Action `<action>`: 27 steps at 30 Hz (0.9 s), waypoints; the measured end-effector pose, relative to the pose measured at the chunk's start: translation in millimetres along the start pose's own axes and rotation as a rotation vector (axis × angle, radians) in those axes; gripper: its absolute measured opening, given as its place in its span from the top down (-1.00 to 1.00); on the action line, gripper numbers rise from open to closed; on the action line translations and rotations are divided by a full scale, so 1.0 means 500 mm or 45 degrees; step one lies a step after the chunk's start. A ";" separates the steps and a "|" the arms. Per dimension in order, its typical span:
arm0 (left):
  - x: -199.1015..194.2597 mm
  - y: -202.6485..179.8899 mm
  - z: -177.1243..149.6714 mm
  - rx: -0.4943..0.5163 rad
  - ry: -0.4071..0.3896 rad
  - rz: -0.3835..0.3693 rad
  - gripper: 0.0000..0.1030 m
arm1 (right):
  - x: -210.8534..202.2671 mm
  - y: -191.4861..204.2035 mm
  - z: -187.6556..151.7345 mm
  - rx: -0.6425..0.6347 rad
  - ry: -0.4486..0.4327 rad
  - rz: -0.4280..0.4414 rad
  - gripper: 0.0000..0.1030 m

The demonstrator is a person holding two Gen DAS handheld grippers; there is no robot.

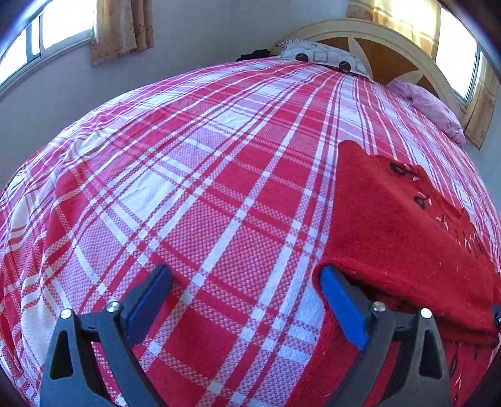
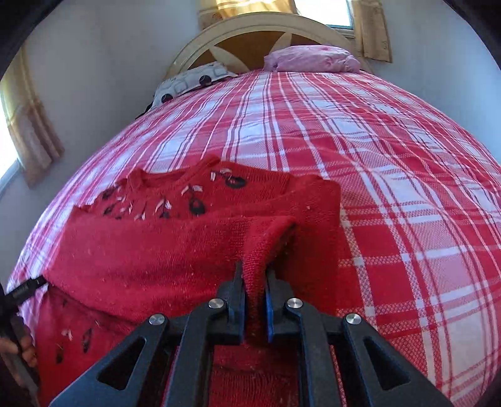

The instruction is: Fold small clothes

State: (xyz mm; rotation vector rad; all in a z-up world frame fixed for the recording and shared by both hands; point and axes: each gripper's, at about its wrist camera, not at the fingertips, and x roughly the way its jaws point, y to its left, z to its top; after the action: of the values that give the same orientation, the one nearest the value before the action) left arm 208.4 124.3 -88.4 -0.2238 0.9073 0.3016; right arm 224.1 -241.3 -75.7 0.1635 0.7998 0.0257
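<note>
**One red sweater, half folded on the bed**

One red sweater lies on the plaid bedspread, near the foot edge of the bed and toward its left side as my right camera sees it. Its knit carries dark and pale stitched marks across the chest. A fold of it is lifted over the rest of the garment, so a doubled layer of red knit hangs above the part that lies flat.

My right tongs are nearly closed and pinch a ridge of that red knit between the blue pads; the cloth rises from them in a taut peak.

My left tongs stand wide, with only bedspread showing between the fingers. The right-hand blue pad sits just beside the sweater's edge, and I cannot tell whether it touches.

Farther out, at the head of the bed, a patterned pillow and a pink pillow rest against the curved headboard. Curtains hang at the windows.
</note>
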 end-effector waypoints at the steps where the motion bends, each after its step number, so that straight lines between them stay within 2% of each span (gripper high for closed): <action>1: -0.002 0.001 -0.002 -0.003 0.000 -0.003 -0.92 | 0.005 0.001 -0.001 -0.010 0.006 -0.010 0.80; 4: -0.004 0.001 -0.002 -0.001 -0.001 -0.006 -0.92 | 0.001 0.002 -0.007 -0.010 0.007 -0.001 0.77; 6: -0.015 0.009 -0.005 -0.003 0.002 -0.019 -0.91 | -0.023 -0.012 0.001 0.038 0.001 0.045 0.74; 8: -0.035 0.019 -0.013 0.002 -0.012 -0.020 -0.91 | -0.077 -0.035 -0.011 0.095 -0.095 0.040 0.70; 9: -0.052 0.026 -0.017 0.021 -0.040 -0.019 -0.91 | -0.100 -0.040 -0.015 0.105 -0.135 0.004 0.69; 11: -0.080 0.035 -0.020 0.058 -0.106 -0.003 -0.91 | -0.146 -0.043 -0.026 0.084 -0.210 -0.151 0.68; 12: -0.099 0.037 -0.017 0.078 -0.155 0.007 -0.91 | -0.157 -0.039 -0.029 0.067 -0.225 -0.161 0.68; 17: -0.135 -0.012 0.012 0.152 -0.257 -0.054 -0.91 | -0.153 0.032 -0.019 -0.071 -0.197 0.010 0.68; 21: -0.120 -0.097 0.022 0.231 -0.235 -0.132 -0.91 | -0.077 0.082 -0.024 -0.162 -0.086 0.032 0.68; 23: -0.090 -0.129 0.021 0.266 -0.192 -0.092 -0.91 | -0.023 0.084 -0.040 -0.178 0.019 -0.008 0.68; 24: -0.061 -0.143 0.019 0.292 -0.154 -0.039 -0.91 | -0.009 0.079 -0.047 -0.166 0.038 -0.004 0.68; 26: -0.019 -0.146 0.013 0.318 -0.080 0.049 -0.93 | -0.014 0.068 -0.046 -0.124 0.022 0.037 0.68; 27: 0.003 -0.137 0.010 0.298 -0.037 0.023 -0.96 | -0.014 0.064 -0.047 -0.113 0.022 0.051 0.68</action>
State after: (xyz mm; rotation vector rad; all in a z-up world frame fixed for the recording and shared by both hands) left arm 236.8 62.0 -82.2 0.0047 0.9077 0.2129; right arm 203.5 -207.1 -81.7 0.0956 0.8108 0.1002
